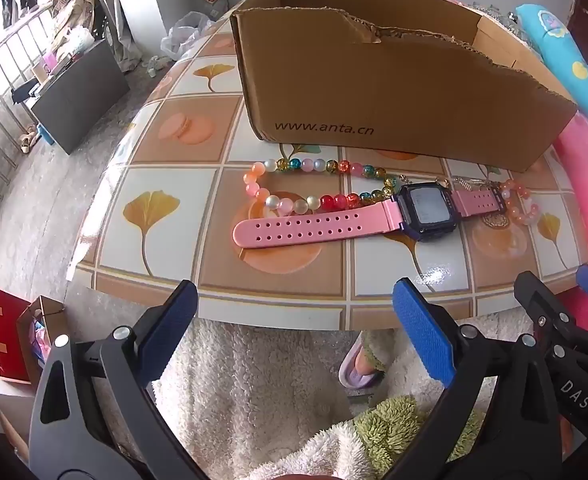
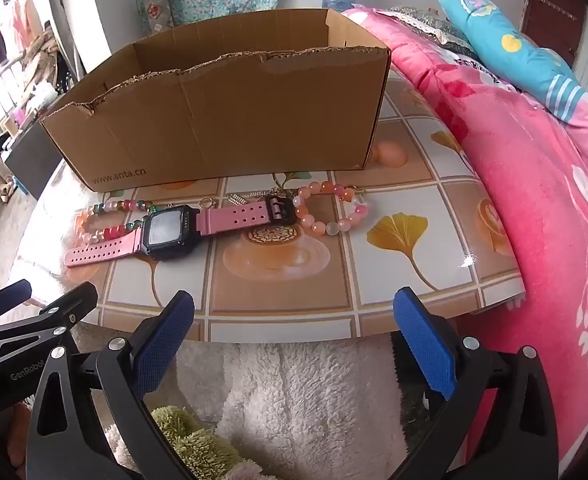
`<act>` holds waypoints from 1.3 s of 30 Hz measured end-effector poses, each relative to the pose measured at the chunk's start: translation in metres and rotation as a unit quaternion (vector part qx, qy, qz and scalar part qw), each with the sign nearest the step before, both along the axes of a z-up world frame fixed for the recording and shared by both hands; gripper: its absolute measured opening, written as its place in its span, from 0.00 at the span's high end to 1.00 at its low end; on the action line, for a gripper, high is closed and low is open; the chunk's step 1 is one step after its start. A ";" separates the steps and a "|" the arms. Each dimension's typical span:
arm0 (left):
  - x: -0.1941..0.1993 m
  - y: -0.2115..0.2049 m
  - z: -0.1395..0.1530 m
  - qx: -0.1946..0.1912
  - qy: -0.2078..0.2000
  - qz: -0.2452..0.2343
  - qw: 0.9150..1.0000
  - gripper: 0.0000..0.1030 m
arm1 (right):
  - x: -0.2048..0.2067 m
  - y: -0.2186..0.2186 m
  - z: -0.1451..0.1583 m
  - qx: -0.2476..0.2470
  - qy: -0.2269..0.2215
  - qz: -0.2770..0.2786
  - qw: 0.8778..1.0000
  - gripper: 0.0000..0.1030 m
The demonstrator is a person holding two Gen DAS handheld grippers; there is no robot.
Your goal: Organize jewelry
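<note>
Along the near edge of the desk [image 1: 166,236], both grippers hang short of the jewelry, side by side. The left gripper [image 1: 294,320] has its fingers spread wide with nothing between them; the right gripper [image 2: 294,324] is the same, wide and holding nothing. Neither touches anything, which suits a starting stance: each faces the row of pieces it could reach.

That row lies just in front of the cardboard box [image 1: 394,92], whose torn near wall sits low, probably so pieces can be dropped in over it. I count one pink-strapped watch [image 2: 170,232] lying flat with its strap stretched out, one multicoloured bead bracelet [image 1: 318,188] at the left, its right end against the watch, and one peach-and-white bead bracelet [image 2: 330,210] at the right, beside the buckle. A few small metal bits [image 2: 238,200] lie between watch and box; their number is too small to tell. To the right, a pink bed quilt [image 2: 534,184] borders the desk.
</note>
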State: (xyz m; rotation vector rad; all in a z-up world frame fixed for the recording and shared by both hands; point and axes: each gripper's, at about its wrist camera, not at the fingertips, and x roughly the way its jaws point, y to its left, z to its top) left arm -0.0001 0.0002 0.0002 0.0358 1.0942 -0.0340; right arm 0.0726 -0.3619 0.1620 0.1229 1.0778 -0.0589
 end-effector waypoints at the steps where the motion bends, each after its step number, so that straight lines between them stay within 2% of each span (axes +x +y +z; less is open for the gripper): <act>1: 0.000 0.000 0.000 0.001 0.000 0.000 1.000 0.08 | 0.000 0.000 0.000 0.001 0.001 0.001 1.000 0.05; 39: 0.003 -0.001 0.001 0.010 0.000 -0.001 1.000 0.08 | 0.001 -0.008 0.005 -0.002 -0.008 -0.004 1.000 0.05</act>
